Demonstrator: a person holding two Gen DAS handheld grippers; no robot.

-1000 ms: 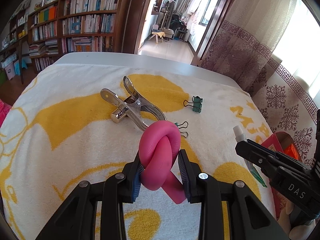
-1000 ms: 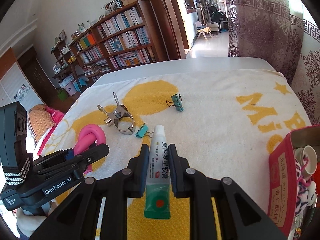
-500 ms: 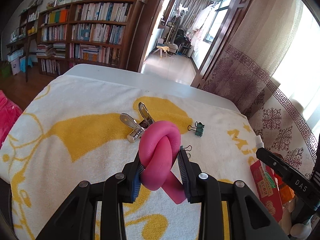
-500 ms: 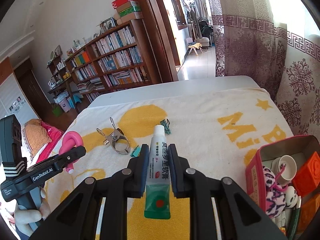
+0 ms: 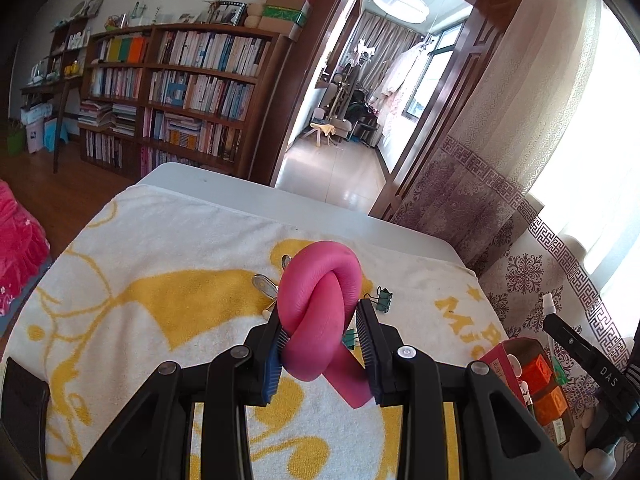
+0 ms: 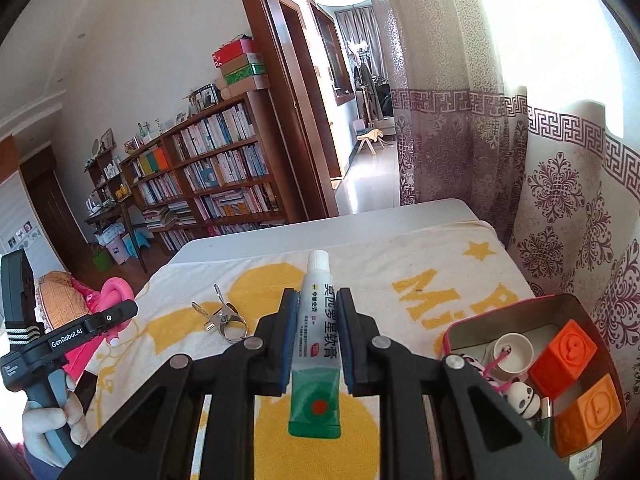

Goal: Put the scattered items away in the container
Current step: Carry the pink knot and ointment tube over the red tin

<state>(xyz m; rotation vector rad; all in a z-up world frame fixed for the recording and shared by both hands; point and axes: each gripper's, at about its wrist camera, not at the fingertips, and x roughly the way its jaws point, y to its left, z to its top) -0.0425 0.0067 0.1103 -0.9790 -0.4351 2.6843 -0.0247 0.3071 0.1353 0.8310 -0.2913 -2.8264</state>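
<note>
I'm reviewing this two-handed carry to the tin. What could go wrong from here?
The right hand-held gripper pinches the ointment tube only mid-body; it may squeeze or slip. The red tin already holds orange blocks and a cup, so the bulky pink knotted foam in the left hand-held gripper may not settle inside.

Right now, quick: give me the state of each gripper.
Left gripper: closed on the knotted pink foam tube.
Right gripper: closed on the white and green ointment tube.
</note>
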